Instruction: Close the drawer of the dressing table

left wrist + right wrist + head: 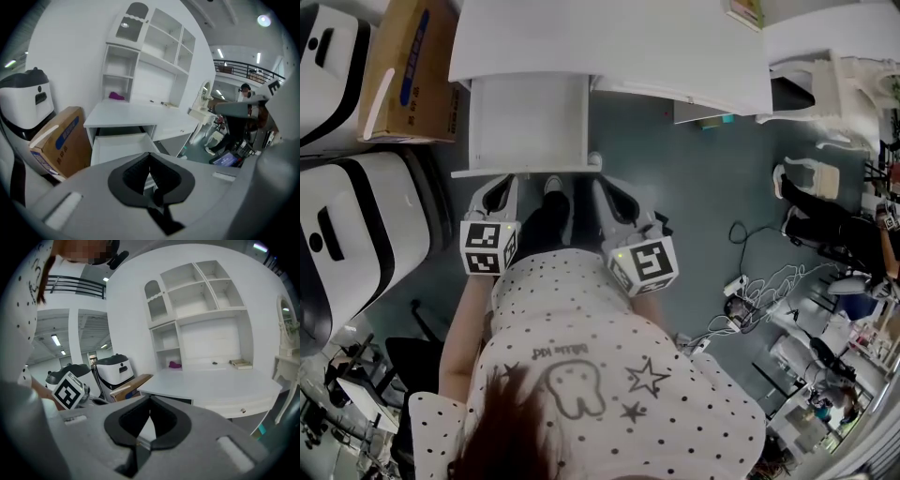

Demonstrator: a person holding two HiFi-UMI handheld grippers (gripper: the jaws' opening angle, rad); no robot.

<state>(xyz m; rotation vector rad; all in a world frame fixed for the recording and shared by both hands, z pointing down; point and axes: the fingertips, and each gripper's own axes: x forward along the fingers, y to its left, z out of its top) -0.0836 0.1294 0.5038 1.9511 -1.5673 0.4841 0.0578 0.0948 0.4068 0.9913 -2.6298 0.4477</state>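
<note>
The white dressing table [609,47] stands ahead of me, with its left drawer [527,122] pulled out toward me and its inside bare. My left gripper [499,184] is shut and empty, its tips just short of the drawer's front edge at the left. My right gripper [602,184] is also shut and empty, beside the drawer's right front corner. In the left gripper view the open drawer [119,144] lies beyond the closed left gripper [150,157]. The right gripper view shows the closed right gripper [150,405] below the tabletop [211,380].
A cardboard box [403,66] leans left of the table, next to white machines with black trim [356,225]. A white chair [834,84] stands at the right, and cables [759,281] trail over the floor. Shelves [154,51] rise behind the tabletop.
</note>
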